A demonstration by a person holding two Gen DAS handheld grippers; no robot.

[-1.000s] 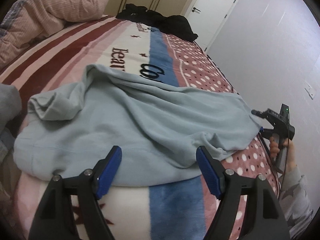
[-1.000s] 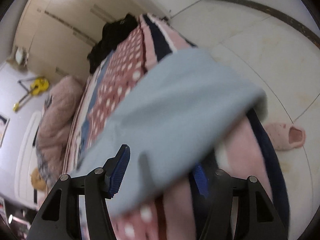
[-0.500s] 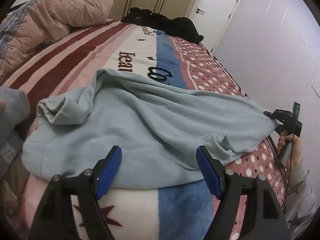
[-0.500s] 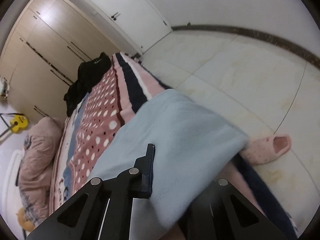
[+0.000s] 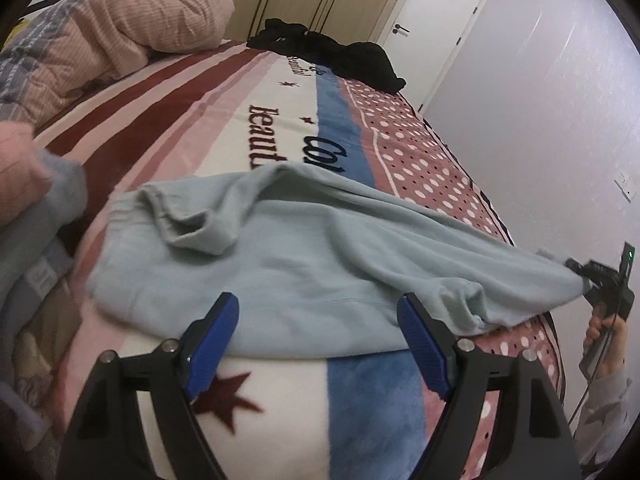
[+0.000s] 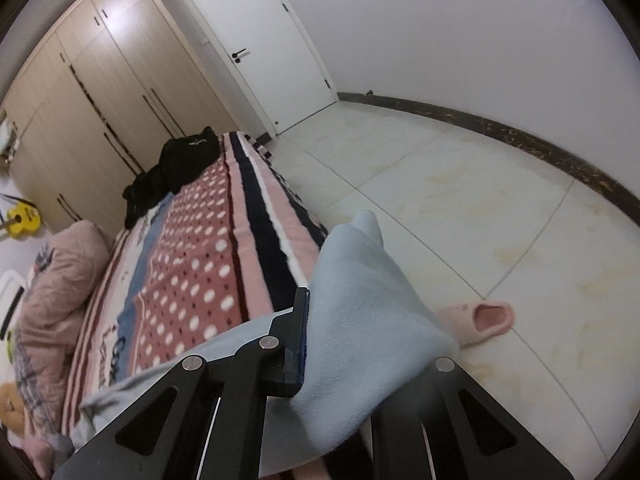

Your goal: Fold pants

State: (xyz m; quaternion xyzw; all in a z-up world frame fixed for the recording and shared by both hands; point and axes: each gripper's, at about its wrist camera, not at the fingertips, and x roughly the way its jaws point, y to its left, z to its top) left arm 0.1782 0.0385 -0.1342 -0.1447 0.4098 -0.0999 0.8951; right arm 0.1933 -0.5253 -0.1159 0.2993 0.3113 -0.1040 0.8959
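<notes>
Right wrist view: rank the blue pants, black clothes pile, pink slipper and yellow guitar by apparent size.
1. blue pants, inflated by nearness to the camera
2. black clothes pile
3. pink slipper
4. yellow guitar, partly cut off by the frame edge

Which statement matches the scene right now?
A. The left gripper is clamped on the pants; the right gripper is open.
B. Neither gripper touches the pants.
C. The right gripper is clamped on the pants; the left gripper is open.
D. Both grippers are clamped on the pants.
C: the right gripper is shut on the light blue pants, while the left gripper stands open, gripping nothing.
</notes>
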